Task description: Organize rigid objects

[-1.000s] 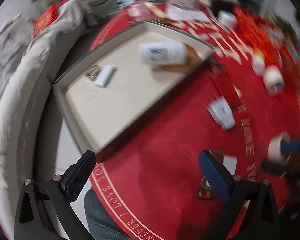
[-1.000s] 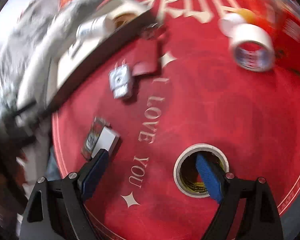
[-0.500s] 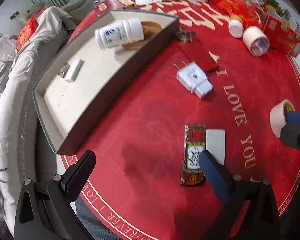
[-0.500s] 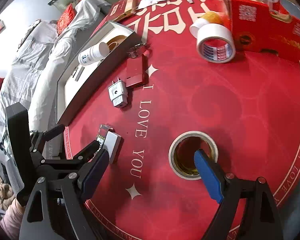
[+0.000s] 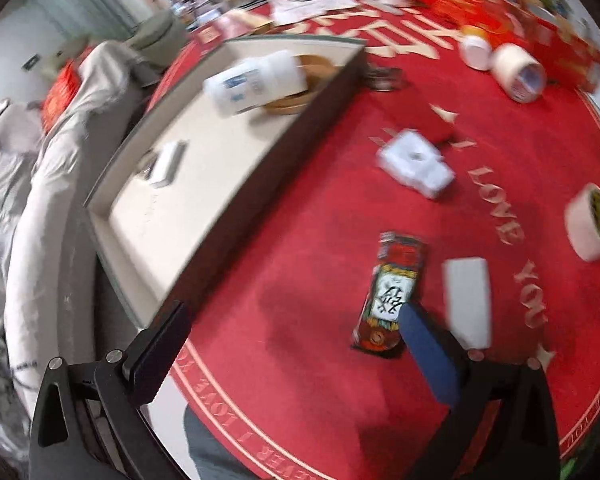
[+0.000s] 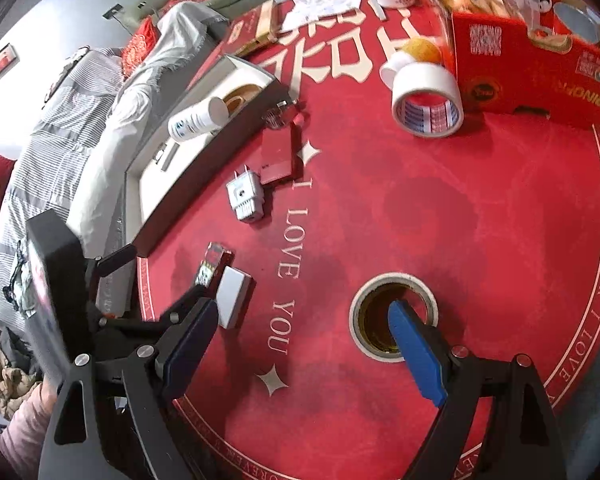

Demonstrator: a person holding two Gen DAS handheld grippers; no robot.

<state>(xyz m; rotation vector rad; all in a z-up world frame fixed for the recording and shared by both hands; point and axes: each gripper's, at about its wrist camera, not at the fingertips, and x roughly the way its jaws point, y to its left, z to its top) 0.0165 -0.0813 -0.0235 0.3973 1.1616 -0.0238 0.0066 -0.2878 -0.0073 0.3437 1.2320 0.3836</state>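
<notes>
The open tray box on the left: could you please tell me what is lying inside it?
Inside the tray box: a white bottle on its side, leaning on a brown tape roll, and a small white block. Whatever lies beneath the bottle is hidden.

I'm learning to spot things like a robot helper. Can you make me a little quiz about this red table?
1. True or false: the white plastic pill bottle stands upright inside the shallow cream-lined tray.
2. Which thing has one finger of the right claw inside its hole?
A) the cream tape roll with the yellow-brown core
B) the white tape roll with blue print
C) the white plug adapter
3. Fill in: the flat white rectangular box lies beside a red patterned ____.

Key:
1. False, it lies tipped on its side.
2. A
3. packet
</notes>
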